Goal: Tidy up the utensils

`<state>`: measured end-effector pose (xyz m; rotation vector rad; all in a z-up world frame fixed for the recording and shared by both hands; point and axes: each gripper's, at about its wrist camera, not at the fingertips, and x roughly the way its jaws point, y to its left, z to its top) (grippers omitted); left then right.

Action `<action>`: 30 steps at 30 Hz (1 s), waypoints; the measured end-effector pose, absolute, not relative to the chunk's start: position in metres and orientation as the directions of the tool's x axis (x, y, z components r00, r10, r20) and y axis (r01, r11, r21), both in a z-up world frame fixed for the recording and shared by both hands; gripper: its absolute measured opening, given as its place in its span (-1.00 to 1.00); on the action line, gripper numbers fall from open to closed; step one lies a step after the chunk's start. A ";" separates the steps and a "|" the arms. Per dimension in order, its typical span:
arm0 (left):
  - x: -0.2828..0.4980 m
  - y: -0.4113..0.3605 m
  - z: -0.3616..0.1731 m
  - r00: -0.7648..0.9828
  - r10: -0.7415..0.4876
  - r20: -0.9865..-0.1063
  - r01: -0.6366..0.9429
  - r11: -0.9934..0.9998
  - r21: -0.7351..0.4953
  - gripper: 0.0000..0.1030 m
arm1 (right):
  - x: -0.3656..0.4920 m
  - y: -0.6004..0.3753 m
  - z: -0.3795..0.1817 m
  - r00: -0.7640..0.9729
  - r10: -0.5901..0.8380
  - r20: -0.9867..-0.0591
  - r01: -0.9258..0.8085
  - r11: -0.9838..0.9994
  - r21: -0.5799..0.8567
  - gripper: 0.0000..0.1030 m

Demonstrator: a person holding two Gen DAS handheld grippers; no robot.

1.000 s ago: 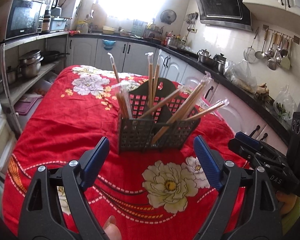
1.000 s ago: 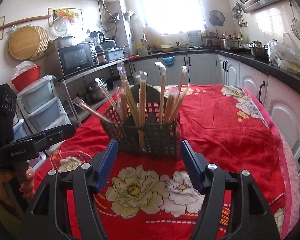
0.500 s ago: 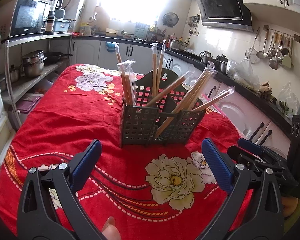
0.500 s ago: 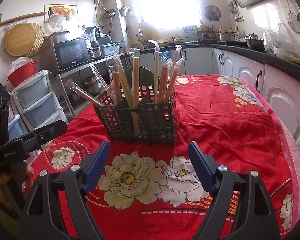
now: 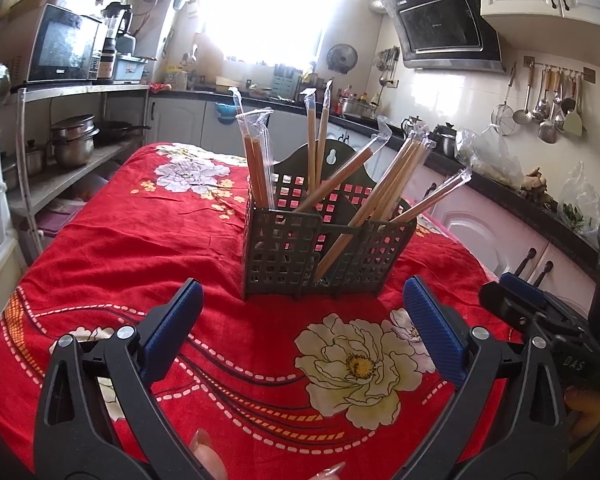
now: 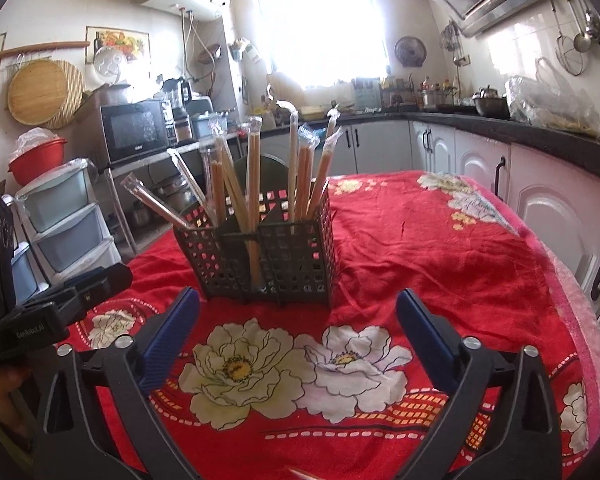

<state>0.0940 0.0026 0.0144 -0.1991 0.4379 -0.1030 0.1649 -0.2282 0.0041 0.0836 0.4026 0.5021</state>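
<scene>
Standing upright on the red flowered cloth [image 5: 148, 240] over the worktop: one dark grid caddy [image 5: 324, 252], near the middle, ahead of both hand-held grippers and apart from them. It holds wrapped chopstick pairs [image 5: 258, 164], each in a clear sleeve. Count from the left wrist view: about six bundles; overlap among the right-leaning ones makes the exact number uncertain. One bundle stands near-upright at the caddy's left corner, two slim ones rise at the back centre, the others fan out toward the right. The caddy has a raised back plate with one keyhole slot, and at least one inner partition shows.

Left hand-held gripper [image 5: 302, 328]: jaws wide apart, having just finished opening, nothing between them. Two blue pads, one per finger [image 5: 172, 332]. It hovers low over the cloth, short of the caddy. A fingertip shows at the lower frame edge.

Right hand-held gripper [image 6: 298, 332]: jaws wide apart, just been opening, nothing between them. It also sits short of the caddy, above two white printed flowers [image 6: 240, 368]. In its view the caddy [image 6: 260, 256] is just beyond the fingertips, not touched.

Each gripper appears at the edge of the other's view.

Background: one microwave [image 6: 134, 130], one range hood [image 5: 444, 36], one rack of hanging ladles [image 5: 548, 104].
</scene>
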 end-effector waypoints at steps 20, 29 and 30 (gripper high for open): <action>0.089 -0.005 0.001 0.929 -0.115 -0.352 0.061 0.985 -0.162 0.79 | 0.159 -0.225 -0.010 0.855 0.437 -0.279 -0.425 0.899 0.107 0.87; 0.089 -0.005 0.000 0.927 -0.114 -0.356 0.058 0.985 -0.163 0.79 | 0.159 -0.226 -0.012 0.854 0.436 -0.282 -0.421 0.900 0.114 0.87; 0.089 -0.005 -0.001 0.928 -0.113 -0.356 0.058 0.985 -0.163 0.79 | 0.159 -0.226 -0.013 0.855 0.435 -0.283 -0.421 0.900 0.114 0.87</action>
